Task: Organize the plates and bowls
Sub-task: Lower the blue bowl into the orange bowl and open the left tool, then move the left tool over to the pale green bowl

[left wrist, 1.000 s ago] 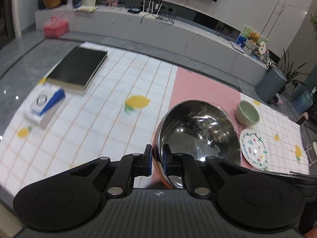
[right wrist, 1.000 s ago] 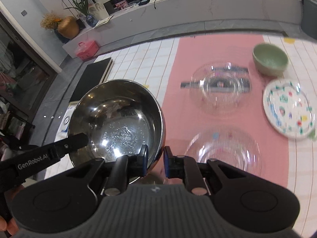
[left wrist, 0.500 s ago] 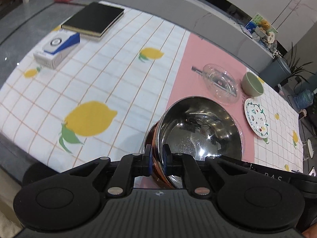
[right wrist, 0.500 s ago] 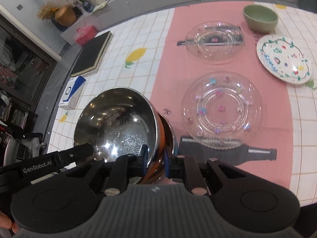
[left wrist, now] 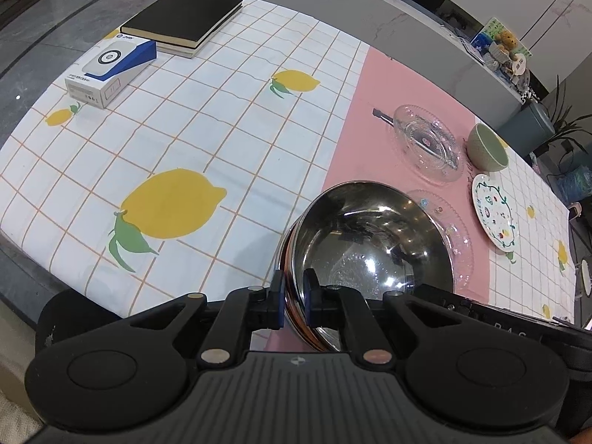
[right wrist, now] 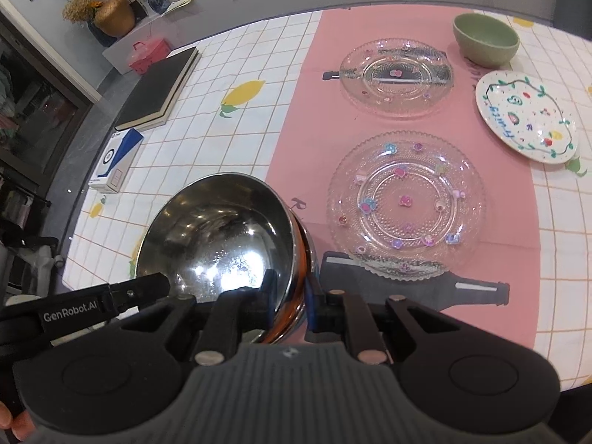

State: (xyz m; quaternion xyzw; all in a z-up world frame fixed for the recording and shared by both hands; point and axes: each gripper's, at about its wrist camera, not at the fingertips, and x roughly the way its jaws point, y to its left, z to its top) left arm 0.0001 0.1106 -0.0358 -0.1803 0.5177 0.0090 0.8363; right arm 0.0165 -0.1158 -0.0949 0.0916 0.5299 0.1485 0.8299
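We hold the steel bowl [left wrist: 373, 255] between us: the left gripper [left wrist: 294, 296] has its jaws pinched tight on the near rim, the right gripper [right wrist: 286, 292] is clamped on the opposite rim. The bowl tilts low over the counter [left wrist: 207, 137] at the pink mat's [right wrist: 307, 140] edge (whether its base touches, we cannot tell), just beside the near glass plate [right wrist: 405, 203]. Beyond lie another glass plate [right wrist: 396, 76], a green bowl [right wrist: 484, 39] and a painted plate [right wrist: 527, 116].

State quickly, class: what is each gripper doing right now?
Left gripper: shut on the steel bowl rim.
Right gripper: shut on the same bowl's opposite rim.
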